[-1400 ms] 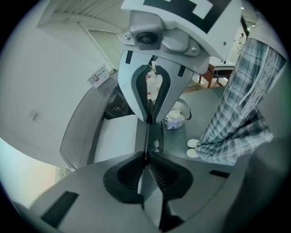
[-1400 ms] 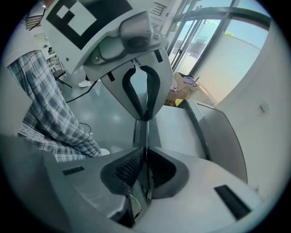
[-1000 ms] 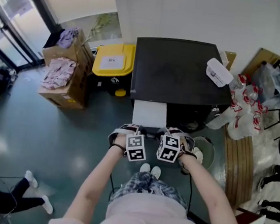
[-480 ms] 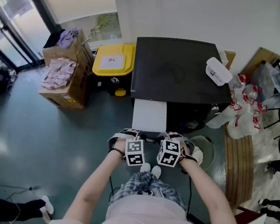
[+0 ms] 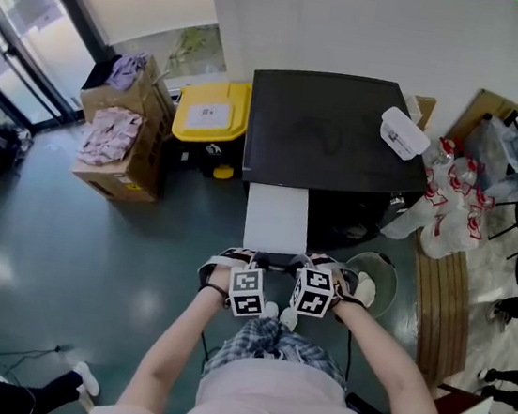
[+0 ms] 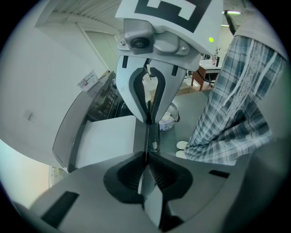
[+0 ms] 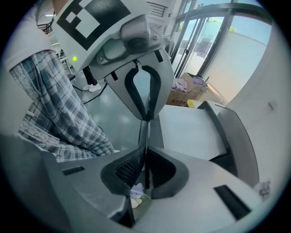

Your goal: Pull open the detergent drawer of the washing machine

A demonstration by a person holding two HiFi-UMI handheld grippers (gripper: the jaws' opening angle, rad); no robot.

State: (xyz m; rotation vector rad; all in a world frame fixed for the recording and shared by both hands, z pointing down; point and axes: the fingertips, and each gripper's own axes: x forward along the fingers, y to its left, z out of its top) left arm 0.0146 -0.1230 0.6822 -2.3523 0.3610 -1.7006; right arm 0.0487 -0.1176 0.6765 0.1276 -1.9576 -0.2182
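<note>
The washing machine (image 5: 331,130) has a black top, and its white detergent drawer (image 5: 277,215) sticks out of the front toward me. My left gripper (image 5: 254,262) and right gripper (image 5: 300,266) sit side by side at the drawer's near end, facing each other. In the left gripper view my left gripper (image 6: 146,170) is shut on the drawer's thin front edge (image 6: 146,139), with the right gripper (image 6: 149,113) clamped opposite. The right gripper view shows the same: my right gripper (image 7: 144,168) is shut on that edge (image 7: 143,134), and the left gripper (image 7: 146,111) is across from it. The drawer's white top (image 7: 191,129) lies beside the jaws.
A white box (image 5: 405,135) lies on the machine's top. A yellow bin (image 5: 211,110) and cardboard boxes of cloth (image 5: 123,127) stand to the left. Plastic bags (image 5: 458,204), a wooden plank (image 5: 441,301) and a small pail (image 5: 377,278) crowd the right. My feet (image 5: 275,313) are just below the grippers.
Both grippers have moved toward me, down the head view, still clamped on the drawer's edge. The white drawer has come further out of the machine.
</note>
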